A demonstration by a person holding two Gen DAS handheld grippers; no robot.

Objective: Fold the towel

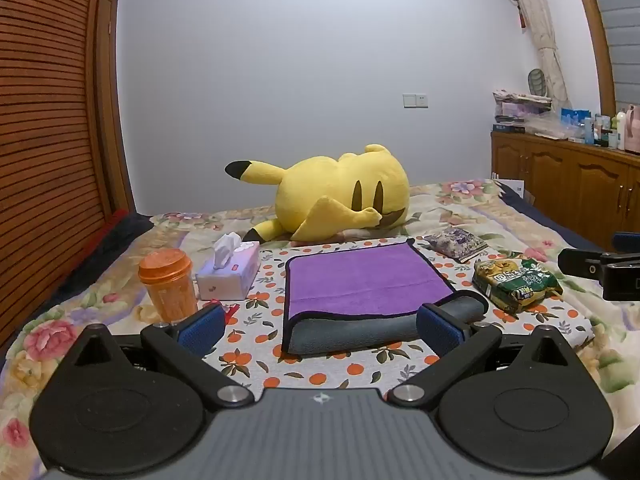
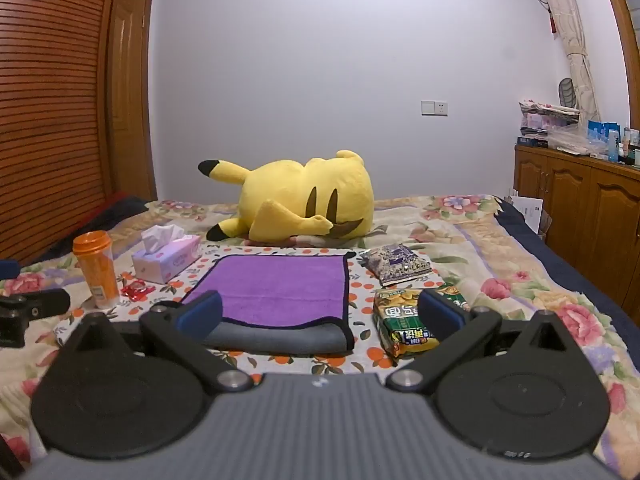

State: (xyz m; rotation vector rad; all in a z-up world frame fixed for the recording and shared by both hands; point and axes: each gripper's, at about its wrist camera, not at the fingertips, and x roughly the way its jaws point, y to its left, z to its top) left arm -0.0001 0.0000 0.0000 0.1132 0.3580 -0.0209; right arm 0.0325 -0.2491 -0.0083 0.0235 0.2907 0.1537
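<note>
Surface: a bed (image 1: 460, 200) with a floral bedspread; over it a white cloth (image 1: 340, 364) printed with oranges and leaves; pale plain wall behind, slatted wooden door at left, wooden cabinets (image 2: 580, 200) at right with bottles and boxes on top.

Towel (image 1: 360, 280): plush purple face, grey underside, dark bound edge; lies folded on the orange-print cloth, the purple layer set back so a grey strip shows along the near edge.

Left gripper (image 1: 320, 326): blue-padded fingers spread wide, holding nothing, just in front of the towel's near edge; right gripper (image 2: 320, 316): likewise spread and empty, its left pad over the near left corner of the towel.

Left of towel: orange ribbed plastic cup (image 1: 170, 282) with lid; pink tissue box (image 1: 230, 274). Right: green snack bag (image 1: 516, 282) with Chinese lettering, not legible; purple patterned packet (image 2: 396, 264). Beyond: yellow plush toy (image 1: 340, 196) lying on its side.
</note>
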